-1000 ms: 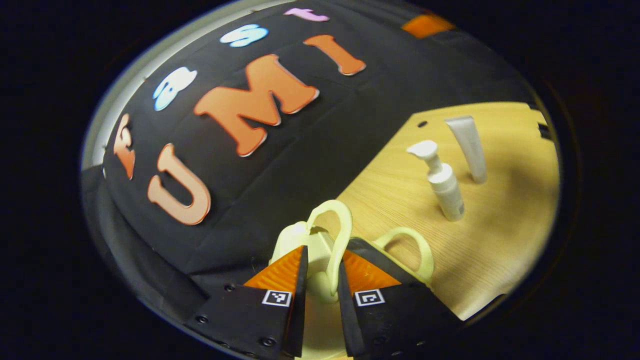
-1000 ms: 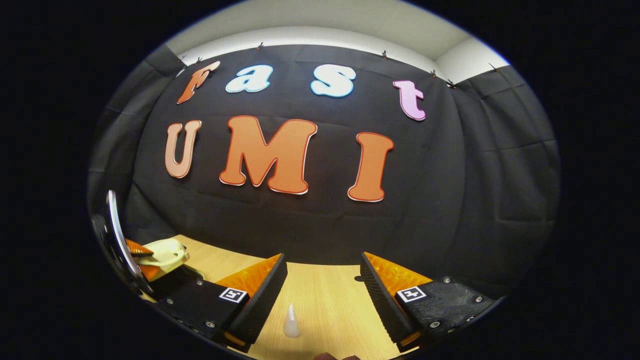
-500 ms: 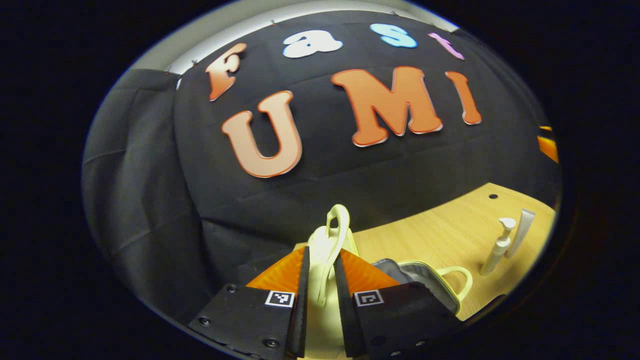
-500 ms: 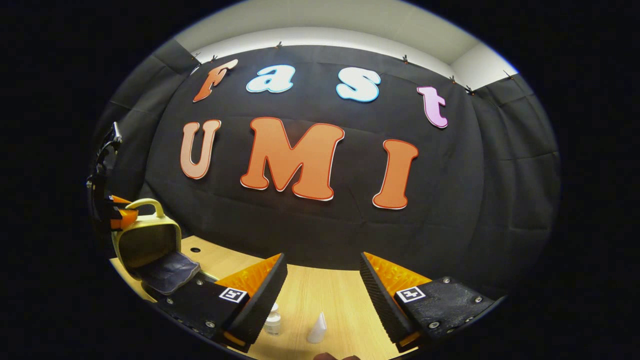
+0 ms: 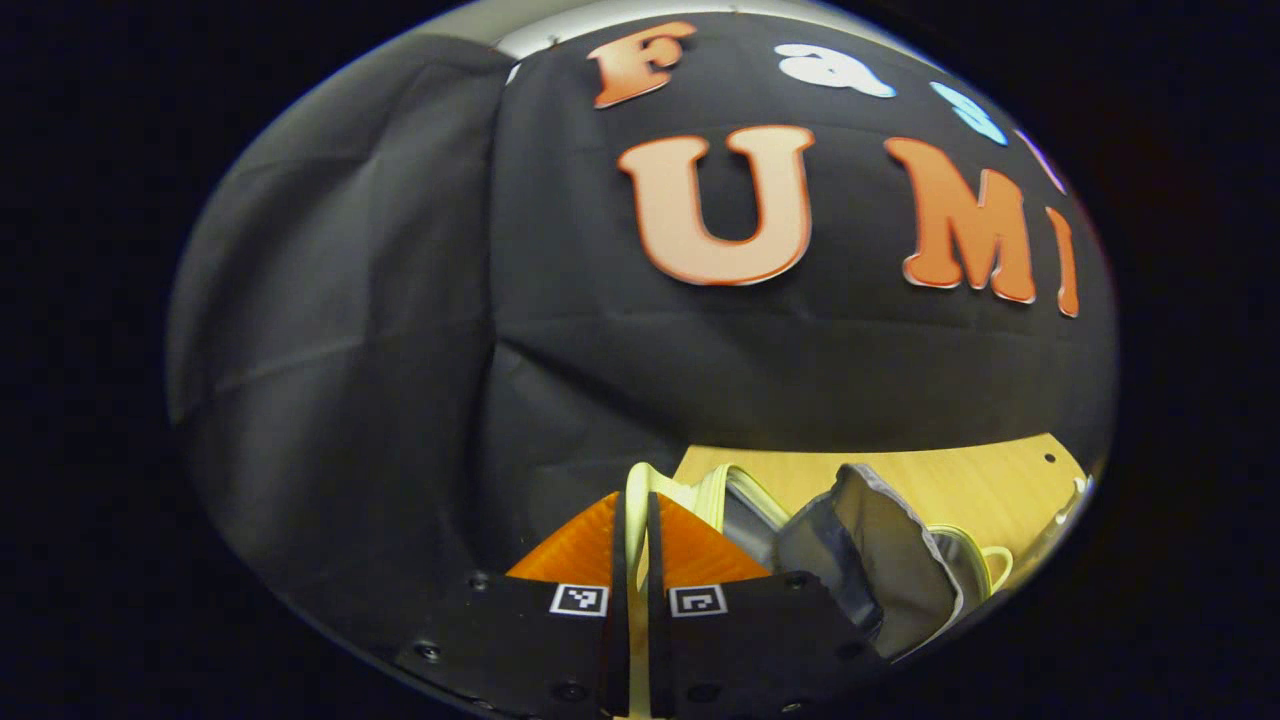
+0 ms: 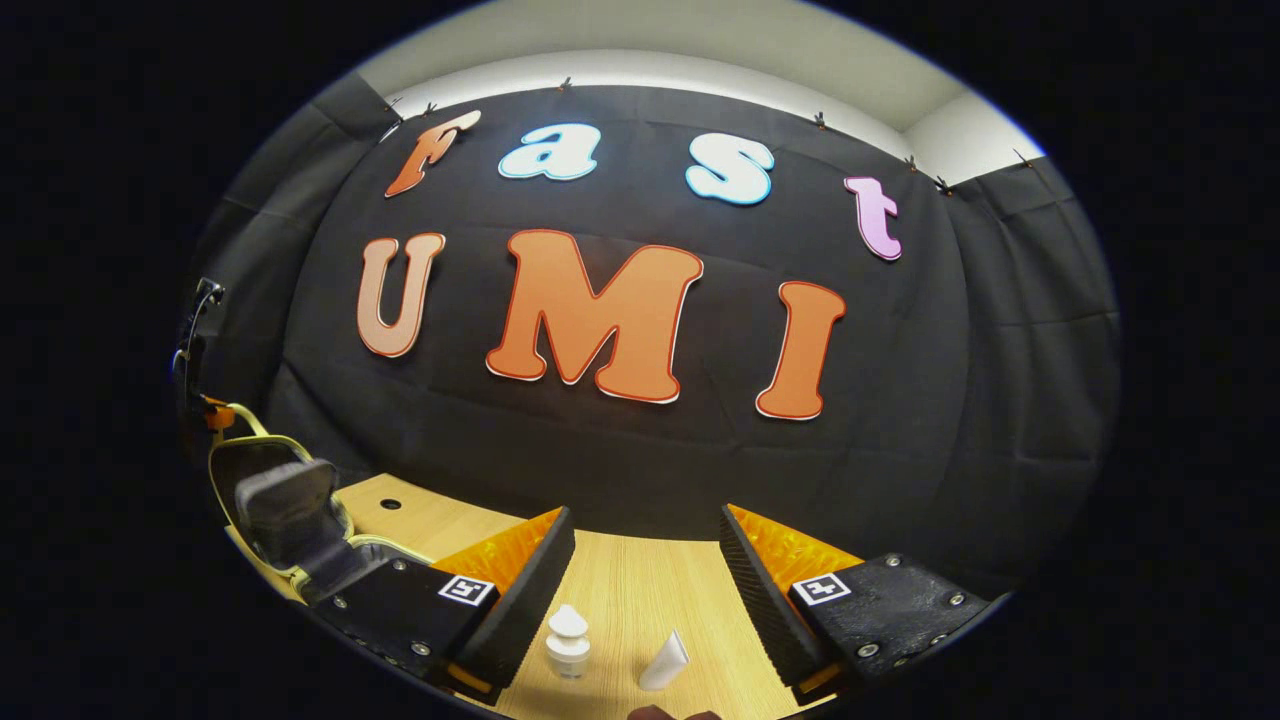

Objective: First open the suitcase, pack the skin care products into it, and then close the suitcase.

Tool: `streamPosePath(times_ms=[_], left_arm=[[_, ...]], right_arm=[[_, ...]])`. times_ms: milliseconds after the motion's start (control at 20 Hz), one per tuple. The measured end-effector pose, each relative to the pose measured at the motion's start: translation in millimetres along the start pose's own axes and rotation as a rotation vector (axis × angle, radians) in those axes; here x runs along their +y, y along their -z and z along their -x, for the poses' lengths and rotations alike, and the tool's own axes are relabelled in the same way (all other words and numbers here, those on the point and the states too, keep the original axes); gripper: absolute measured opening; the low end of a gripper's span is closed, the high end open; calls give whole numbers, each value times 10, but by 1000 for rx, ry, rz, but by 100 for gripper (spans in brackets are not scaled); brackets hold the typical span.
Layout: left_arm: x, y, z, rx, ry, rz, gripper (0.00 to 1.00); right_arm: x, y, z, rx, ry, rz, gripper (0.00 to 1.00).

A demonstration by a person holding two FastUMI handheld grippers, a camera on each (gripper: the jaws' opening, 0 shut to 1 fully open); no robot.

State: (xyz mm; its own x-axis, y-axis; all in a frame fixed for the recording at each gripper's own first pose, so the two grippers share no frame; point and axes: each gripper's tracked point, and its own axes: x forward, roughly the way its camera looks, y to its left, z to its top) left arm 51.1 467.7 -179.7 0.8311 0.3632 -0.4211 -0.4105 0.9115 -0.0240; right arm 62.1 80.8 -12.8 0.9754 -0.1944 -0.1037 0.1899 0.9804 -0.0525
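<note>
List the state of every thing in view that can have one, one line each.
Suitcase: open, lid raised, nothing visible inside.
Handle: pinched by the left gripper.
Left gripper: shut on the handle.
Right gripper: open, holding nothing.
Pump bottle: upright on the table, unpacked.
Tube: standing on the table, unpacked.

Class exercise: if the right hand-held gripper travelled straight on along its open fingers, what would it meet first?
Probably the black cloth wall. The right hand-held gripper points above the pump bottle and tube standing on the table, though depth is unclear.
</note>
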Motion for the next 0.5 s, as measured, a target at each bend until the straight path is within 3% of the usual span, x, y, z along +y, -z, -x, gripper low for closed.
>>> streamPosePath(times_ms=[200,500], left_arm=[[123,499,-347,176,-9,185,8],[-70,964,-556,339,-34,223,8]], right_arm=[[188,-7,-7,20,-2,37,93],[500,-5,-35,47,-28,51,93]])
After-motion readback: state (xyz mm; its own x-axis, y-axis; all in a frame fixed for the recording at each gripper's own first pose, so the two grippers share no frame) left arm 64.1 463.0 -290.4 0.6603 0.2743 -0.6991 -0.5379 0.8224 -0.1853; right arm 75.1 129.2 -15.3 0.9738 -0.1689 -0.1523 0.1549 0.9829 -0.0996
